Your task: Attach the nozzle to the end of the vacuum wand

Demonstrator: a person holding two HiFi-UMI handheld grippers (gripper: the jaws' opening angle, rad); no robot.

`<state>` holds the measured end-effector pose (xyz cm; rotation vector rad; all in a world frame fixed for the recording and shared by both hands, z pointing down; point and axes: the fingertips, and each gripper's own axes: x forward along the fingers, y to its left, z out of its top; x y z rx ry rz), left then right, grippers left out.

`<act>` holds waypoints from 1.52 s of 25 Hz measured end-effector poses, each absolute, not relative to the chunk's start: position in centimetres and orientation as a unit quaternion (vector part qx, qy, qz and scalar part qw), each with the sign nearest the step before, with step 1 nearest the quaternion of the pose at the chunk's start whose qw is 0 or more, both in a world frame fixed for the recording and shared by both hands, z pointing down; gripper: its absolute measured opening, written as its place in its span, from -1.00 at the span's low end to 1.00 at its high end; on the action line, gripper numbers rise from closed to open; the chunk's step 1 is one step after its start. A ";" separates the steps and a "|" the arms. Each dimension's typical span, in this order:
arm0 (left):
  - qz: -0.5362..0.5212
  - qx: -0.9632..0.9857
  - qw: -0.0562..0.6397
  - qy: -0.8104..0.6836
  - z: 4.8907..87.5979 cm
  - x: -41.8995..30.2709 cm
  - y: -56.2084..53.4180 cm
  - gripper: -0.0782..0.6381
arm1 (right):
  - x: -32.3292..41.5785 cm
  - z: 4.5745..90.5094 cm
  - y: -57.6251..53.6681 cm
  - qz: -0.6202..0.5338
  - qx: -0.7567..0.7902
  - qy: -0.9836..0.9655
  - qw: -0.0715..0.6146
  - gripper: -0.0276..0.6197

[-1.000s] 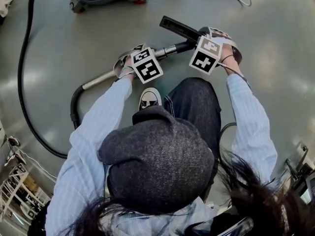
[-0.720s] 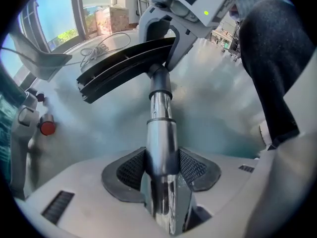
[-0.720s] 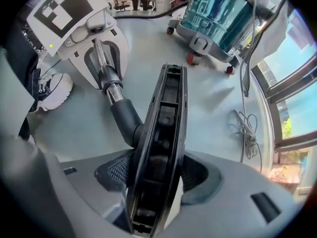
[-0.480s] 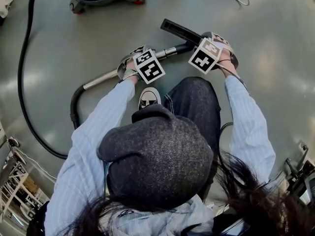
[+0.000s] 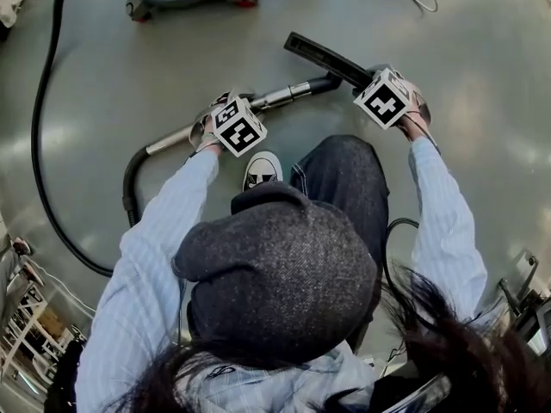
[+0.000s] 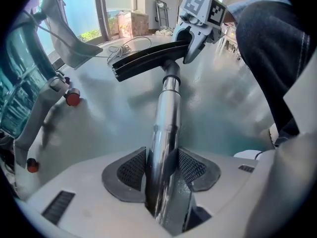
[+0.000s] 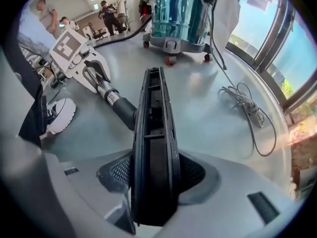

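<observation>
Black nozzle (image 5: 323, 56), chrome-silver wand (image 6: 166, 128), teal vacuum canister (image 7: 178, 11), black hose (image 5: 126, 183), grey floor (image 5: 482, 144), pale-blue striped sleeves (image 5: 159, 231)

Two grippers, left gripper (image 6: 162, 170) and right gripper (image 7: 153, 175); one wand (image 5: 275, 95), one nozzle (image 5: 323, 54), one hose (image 5: 35, 110), one cord (image 7: 247, 108), one vacuum (image 7: 178, 14).
</observation>
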<state>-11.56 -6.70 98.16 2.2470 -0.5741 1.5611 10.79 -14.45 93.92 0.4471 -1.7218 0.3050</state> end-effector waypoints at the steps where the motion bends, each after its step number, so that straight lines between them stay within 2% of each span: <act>1: 0.542 0.795 0.173 -0.209 98.3 -11.4 -6.8 -0.24 | 10.7 93.9 -14.3 0.140 0.193 -0.749 0.618 -0.22; 5: 0.531 0.805 0.154 -0.214 98.3 -11.1 -7.1 -0.25 | 10.2 93.3 -14.8 0.132 0.196 -0.763 0.601 -0.22; 10: 0.554 0.814 0.115 -0.129 98.9 -10.0 -7.0 -0.31 | 9.0 92.5 -15.0 0.140 0.191 -0.780 0.580 -0.22; 13: 0.551 0.817 0.125 -0.120 99.0 -10.1 -6.9 -0.30 | 8.1 92.5 -14.6 0.160 0.190 -0.777 0.578 -0.22; 18: 0.539 0.818 0.142 -0.139 98.7 -10.3 -6.9 -0.30 | 7.6 92.0 -14.5 0.105 0.196 -0.775 0.592 -0.21; 26: 0.549 0.809 0.142 -0.156 98.4 -9.3 -6.4 -0.29 | 7.4 91.9 -13.3 0.193 0.190 -0.763 0.587 -0.21; 33: 0.548 0.798 0.175 -0.181 97.6 -9.7 -6.3 -0.29 | 9.6 91.4 -13.3 0.104 0.235 -0.742 0.619 -0.21; 38: 0.544 0.785 0.180 -0.238 97.2 -11.2 -6.3 -0.28 | 11.0 90.7 -13.6 0.110 0.266 -0.753 0.592 -0.21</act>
